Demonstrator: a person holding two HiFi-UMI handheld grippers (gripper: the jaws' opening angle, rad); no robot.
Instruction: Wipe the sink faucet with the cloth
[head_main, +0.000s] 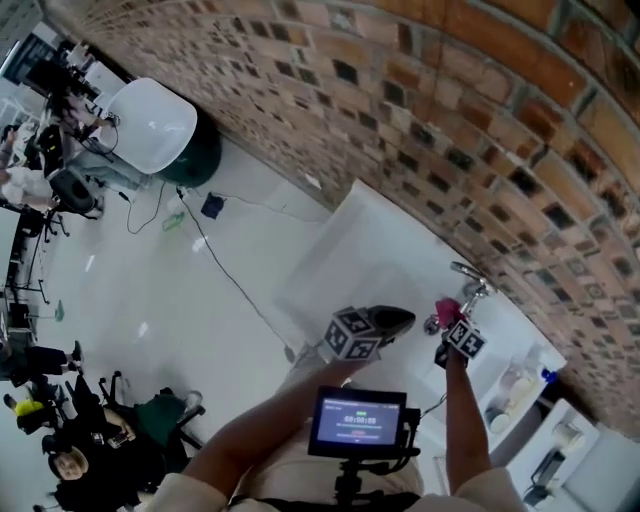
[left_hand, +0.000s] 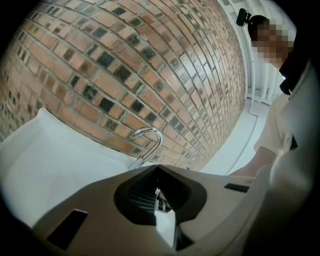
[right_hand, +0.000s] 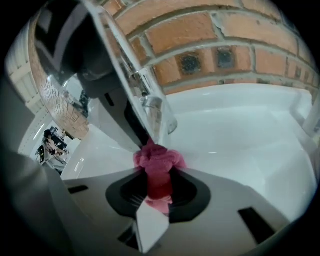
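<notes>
On the left, the left gripper (left_hand: 157, 169) has its 2 jaws pressed together with nothing in them. It hangs over the white sink (left_hand: 60, 160), near the shiny bent faucet (left_hand: 148, 131) but not touching it. The brick wall (left_hand: 125, 65) stands right behind.

A bit to the right, the right gripper (right_hand: 160, 176) points down at the faucet. Its jaws are almost closed and they pinch a pink cloth (right_hand: 158, 161). The cloth pokes out past the jaw tips in 1 small bunch, and that bunch sits right against the faucet pipe, low down, above the sink bowl.

Here is what I think could go wrong. The bunch is small, so if the gripper pushes too hard, the hard jaw tips could hit the metal and scratch it. If the cloth drags on the pipe, it could get pulled out of the jaws and drop into the sink. The cloth touches only 1 side of the pipe, so the back and the curved top could stay dirty. The 2 grippers are close together, so they might bump.

Farther right, some bottles (head_main: 515, 385) stand beside the sink, and a wide swing could knock them over.
</notes>
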